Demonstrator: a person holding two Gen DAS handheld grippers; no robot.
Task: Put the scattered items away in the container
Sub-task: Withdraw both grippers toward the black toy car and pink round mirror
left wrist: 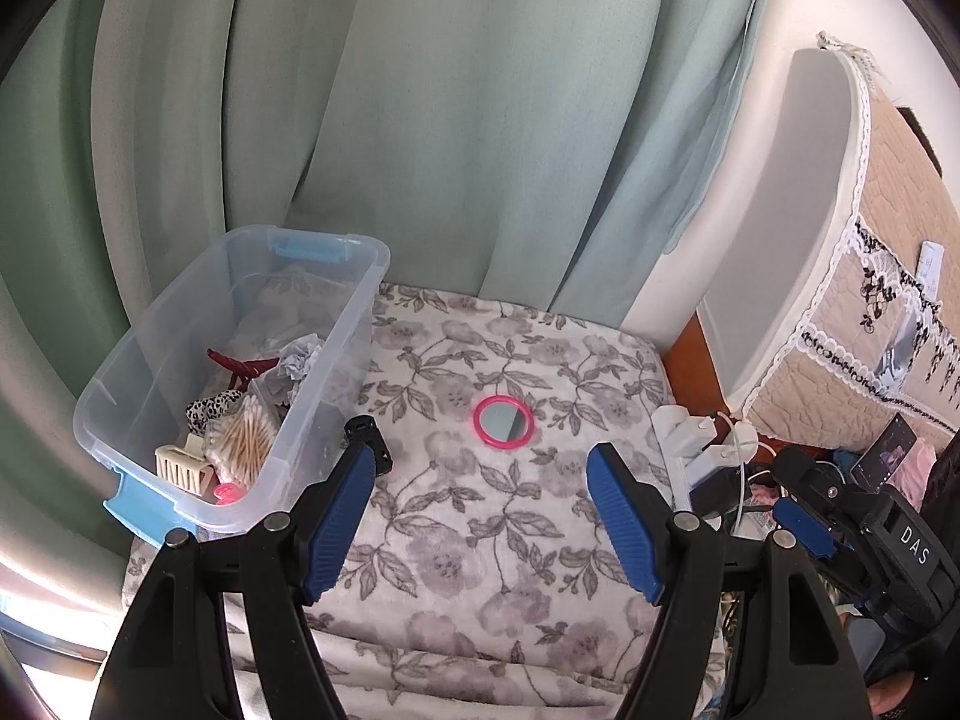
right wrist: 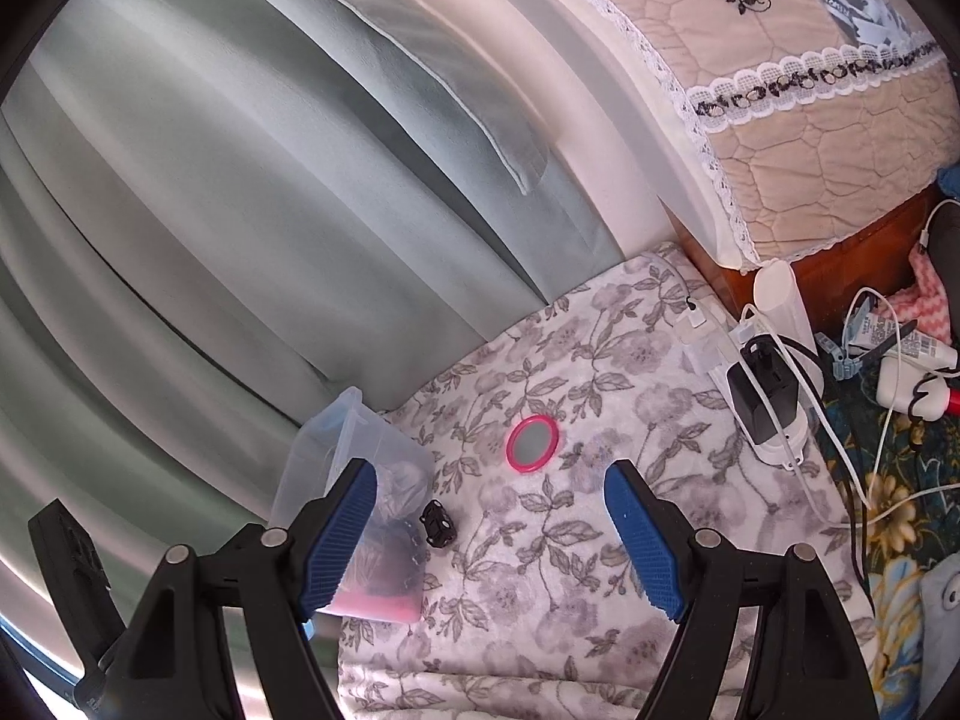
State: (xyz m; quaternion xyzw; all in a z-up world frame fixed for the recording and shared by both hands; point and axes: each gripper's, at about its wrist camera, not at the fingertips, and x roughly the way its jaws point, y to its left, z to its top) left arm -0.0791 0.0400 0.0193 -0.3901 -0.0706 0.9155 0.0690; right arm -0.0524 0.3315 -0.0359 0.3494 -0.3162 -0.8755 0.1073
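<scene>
Left gripper [left wrist: 480, 462] above the floral blanket [left wrist: 480, 540], jaws apart, nothing between the 2 blue pads [left wrist: 336, 528]. Right gripper [right wrist: 489, 483] likewise spread wide and empty, blue pads [right wrist: 642, 546] hanging over the same blanket [right wrist: 540, 570].

Round pink-rimmed mirror [left wrist: 503, 422] flat on the blanket, ahead of both grippers and roughly centred between the pads in each view; same mirror [right wrist: 532, 444] in the right wrist view, open cloth all round it. Small black hair clip [left wrist: 369, 438] just beside the near right wall of the container, partly behind the left pad tip; in the right wrist view the clip [right wrist: 437, 523] close to the container's base, apart from the mirror.

Clear plastic container [left wrist: 360, 312] with blue latches at the blanket's left edge, lid off, backed by the green curtain [left wrist: 420, 120]. Inside: a packet of cotton swabs [left wrist: 243, 441], a cream claw clip [left wrist: 183, 468], a dark red claw clip [left wrist: 246, 369], a leopard-print piece [left wrist: 213, 408], grey-white crumpled fabric [left wrist: 297, 360], something small and pink at the near corner. Container [right wrist: 354, 450] in the right wrist view low at left, partly behind the left pad.

Right edge of the blanket crowded: white power strip [right wrist: 774, 372] with a black charger [right wrist: 762, 396] and white cables [right wrist: 882, 420], then a wooden cabinet under a quilted lace-trimmed cover [right wrist: 810, 138]. Widest free stretch: middle and near part of the blanket.
</scene>
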